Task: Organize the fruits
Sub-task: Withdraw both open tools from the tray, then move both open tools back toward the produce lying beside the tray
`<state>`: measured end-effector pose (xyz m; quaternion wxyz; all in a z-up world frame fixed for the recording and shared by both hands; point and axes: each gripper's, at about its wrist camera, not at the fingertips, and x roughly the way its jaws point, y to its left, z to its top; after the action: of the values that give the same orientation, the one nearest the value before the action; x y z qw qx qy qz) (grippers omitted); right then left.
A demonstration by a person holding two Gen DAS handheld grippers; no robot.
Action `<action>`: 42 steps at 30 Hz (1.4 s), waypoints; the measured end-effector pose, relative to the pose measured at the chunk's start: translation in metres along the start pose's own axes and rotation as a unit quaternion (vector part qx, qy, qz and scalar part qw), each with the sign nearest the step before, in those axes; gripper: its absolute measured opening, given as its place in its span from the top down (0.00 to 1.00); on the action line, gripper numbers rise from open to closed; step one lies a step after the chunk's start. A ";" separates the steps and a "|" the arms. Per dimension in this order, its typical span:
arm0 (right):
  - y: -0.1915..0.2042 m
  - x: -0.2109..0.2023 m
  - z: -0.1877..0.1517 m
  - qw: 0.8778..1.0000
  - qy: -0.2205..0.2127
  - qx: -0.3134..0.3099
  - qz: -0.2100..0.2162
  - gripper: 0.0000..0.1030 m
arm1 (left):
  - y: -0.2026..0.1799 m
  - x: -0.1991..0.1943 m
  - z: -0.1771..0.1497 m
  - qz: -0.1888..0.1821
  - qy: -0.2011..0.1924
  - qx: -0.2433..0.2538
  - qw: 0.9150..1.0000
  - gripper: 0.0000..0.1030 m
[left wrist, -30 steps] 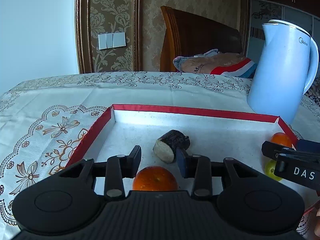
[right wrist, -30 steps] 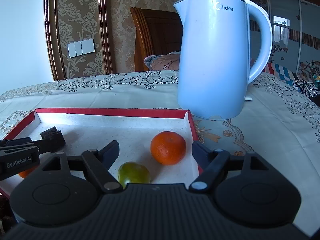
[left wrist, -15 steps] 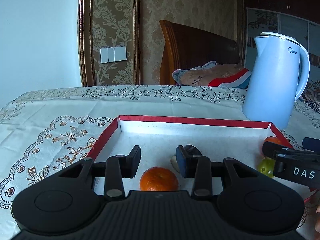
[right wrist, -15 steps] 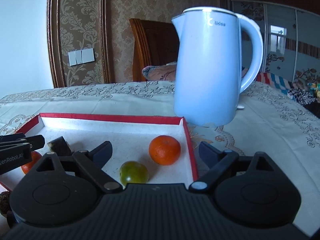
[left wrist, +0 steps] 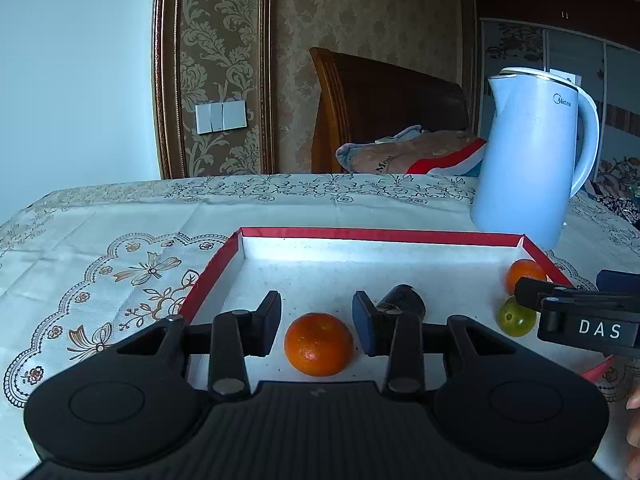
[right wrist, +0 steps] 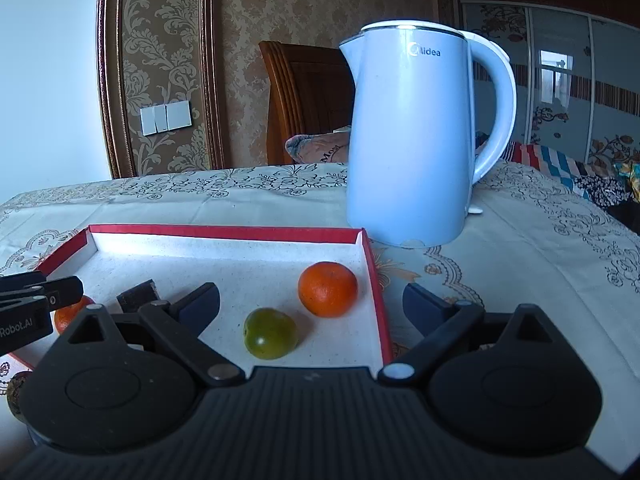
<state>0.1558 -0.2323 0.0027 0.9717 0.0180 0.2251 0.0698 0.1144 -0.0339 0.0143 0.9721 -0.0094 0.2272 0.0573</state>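
Note:
A red-rimmed white tray (left wrist: 376,234) (right wrist: 224,232) holds two oranges, a green fruit and a dark cut piece. My left gripper (left wrist: 316,322) is open and empty, just behind one orange (left wrist: 318,344) that lies in the tray. The dark cut piece (left wrist: 402,300) lies behind its right finger. My right gripper (right wrist: 310,306) is wide open and empty above the tray's right end, with the green fruit (right wrist: 270,333) and the second orange (right wrist: 327,289) ahead of it. These two also show in the left wrist view: the orange (left wrist: 524,274) and the green fruit (left wrist: 515,321).
A light blue electric kettle (right wrist: 416,140) (left wrist: 528,160) stands on the patterned tablecloth (left wrist: 120,248) just behind the tray's far right corner. A wooden chair (left wrist: 380,108) with folded cloth stands beyond the table. A small brown object (right wrist: 16,394) lies by the tray's near left corner.
Both grippers have drawn back and lifted from the tray, so the fruits look farther away. The orange now lies free ahead of the left fingers. The right gripper has opened wider.

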 end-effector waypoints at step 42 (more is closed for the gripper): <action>0.006 -0.110 -0.058 0.992 0.008 -0.043 0.122 0.00 | 0.051 -0.079 -0.047 -0.064 0.022 -0.038 0.997 0.59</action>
<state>0.0319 -0.2421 -0.0015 0.9539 0.0024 0.2260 0.1973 0.0176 0.0059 0.0076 0.9674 -0.0621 0.2455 0.0030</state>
